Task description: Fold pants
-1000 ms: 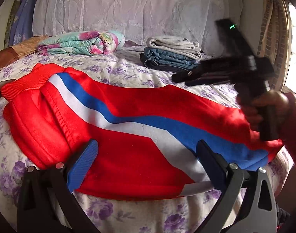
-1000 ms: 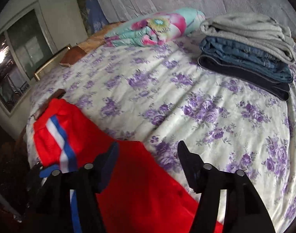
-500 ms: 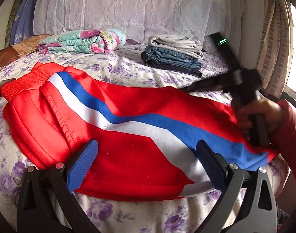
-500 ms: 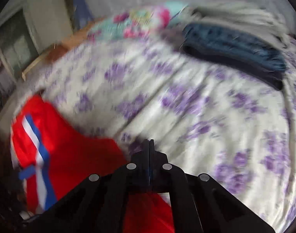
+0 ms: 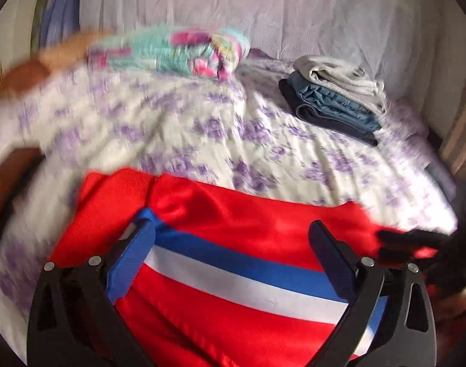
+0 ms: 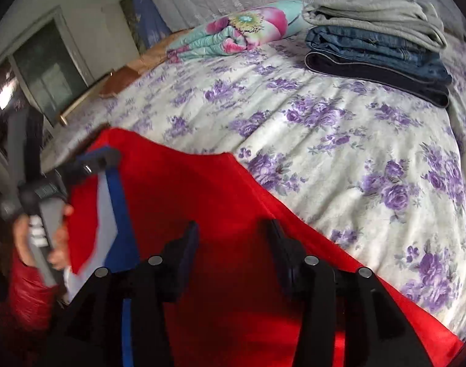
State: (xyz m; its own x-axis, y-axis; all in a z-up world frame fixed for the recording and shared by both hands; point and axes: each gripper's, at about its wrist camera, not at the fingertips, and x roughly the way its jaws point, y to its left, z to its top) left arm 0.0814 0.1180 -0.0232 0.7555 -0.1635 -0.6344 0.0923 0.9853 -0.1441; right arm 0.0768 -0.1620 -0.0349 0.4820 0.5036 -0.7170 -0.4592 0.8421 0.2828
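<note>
Red pants with a blue and white side stripe lie flat along the near edge of the bed; they also show in the right wrist view. My left gripper is open, its jaws wide apart just above the waistband end. My right gripper is open, its jaws partly apart over the red cloth. The right gripper shows blurred at the right edge of the left wrist view, at the pants' far end. The left gripper shows in the right wrist view, over the stripe.
A stack of folded jeans and a grey garment lies at the back right of the flowered bedspread. A rolled floral quilt lies at the back. A window is to the left.
My left gripper has swung left toward the waistband end and moved closer to the pants. My right gripper, shut half a second ago, has opened and now sits over the red cloth.
</note>
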